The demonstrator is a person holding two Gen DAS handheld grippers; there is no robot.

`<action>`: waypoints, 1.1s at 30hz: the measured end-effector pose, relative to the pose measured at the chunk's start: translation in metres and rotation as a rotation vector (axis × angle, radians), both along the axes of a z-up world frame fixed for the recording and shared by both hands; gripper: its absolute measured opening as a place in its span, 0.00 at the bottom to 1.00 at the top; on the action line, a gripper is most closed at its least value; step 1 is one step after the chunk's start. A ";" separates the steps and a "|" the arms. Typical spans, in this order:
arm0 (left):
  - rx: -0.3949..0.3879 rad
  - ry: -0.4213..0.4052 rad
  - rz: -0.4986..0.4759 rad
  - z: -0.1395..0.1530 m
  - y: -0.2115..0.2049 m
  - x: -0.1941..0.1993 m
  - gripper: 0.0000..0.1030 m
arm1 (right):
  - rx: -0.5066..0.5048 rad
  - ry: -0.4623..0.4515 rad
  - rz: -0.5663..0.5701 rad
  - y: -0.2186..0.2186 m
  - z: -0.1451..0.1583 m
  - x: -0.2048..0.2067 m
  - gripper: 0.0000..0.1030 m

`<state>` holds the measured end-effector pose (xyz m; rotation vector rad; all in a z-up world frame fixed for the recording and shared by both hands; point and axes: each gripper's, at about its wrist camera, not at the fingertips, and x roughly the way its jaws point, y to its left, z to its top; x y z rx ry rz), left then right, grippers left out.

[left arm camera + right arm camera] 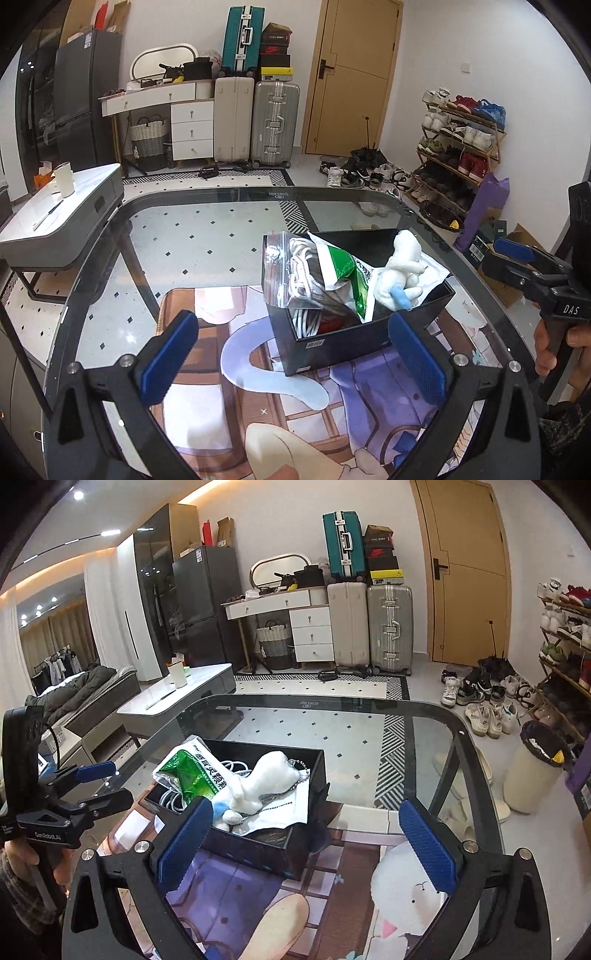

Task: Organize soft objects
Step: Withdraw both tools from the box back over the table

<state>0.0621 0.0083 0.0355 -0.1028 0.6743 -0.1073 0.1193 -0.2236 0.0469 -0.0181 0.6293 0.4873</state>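
Glass table (207,236) with a printed cartoon mat (229,373) under a black box (343,343). Box holds a zip bag of white cable (291,273), a green-and-white packet (345,273), and a white plush toy (400,273) (blue tip at one end) lying on a white cloth (284,808); a bead chain (301,771) trails from the toy. Something dark lies under the cloth, possibly fabric. Left gripper (291,358) hovers just before the box, jaws wide apart, holding nothing. Right gripper (306,845) sits beside the box, jaws likewise apart and empty. Suitcases (275,125) stand against the far wall.
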 end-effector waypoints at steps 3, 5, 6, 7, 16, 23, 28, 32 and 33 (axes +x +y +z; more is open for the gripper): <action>0.014 -0.009 0.005 -0.005 -0.002 -0.004 1.00 | 0.007 0.001 -0.007 -0.003 -0.009 -0.003 0.99; 0.028 -0.015 0.007 -0.009 -0.004 -0.007 1.00 | 0.010 -0.014 -0.016 -0.005 -0.012 -0.006 0.99; 0.039 -0.017 0.010 -0.011 -0.006 -0.008 1.00 | 0.011 -0.021 -0.018 -0.005 -0.014 -0.008 0.99; 0.047 -0.020 0.016 -0.013 -0.006 -0.009 1.00 | 0.015 -0.023 -0.016 -0.005 -0.016 -0.010 0.99; 0.019 -0.076 0.042 -0.023 -0.003 -0.017 1.00 | 0.057 -0.051 -0.025 -0.007 -0.026 -0.021 0.99; 0.048 -0.117 0.040 -0.029 -0.010 -0.021 1.00 | 0.039 -0.090 -0.023 -0.002 -0.034 -0.028 0.99; 0.060 -0.136 0.041 -0.034 -0.014 -0.023 1.00 | 0.044 -0.093 -0.017 0.001 -0.039 -0.031 0.99; 0.063 -0.134 0.044 -0.037 -0.014 -0.022 1.00 | 0.026 -0.101 -0.015 0.003 -0.040 -0.032 0.99; 0.058 -0.139 0.041 -0.036 -0.014 -0.022 1.00 | 0.025 -0.104 -0.015 0.004 -0.041 -0.032 0.99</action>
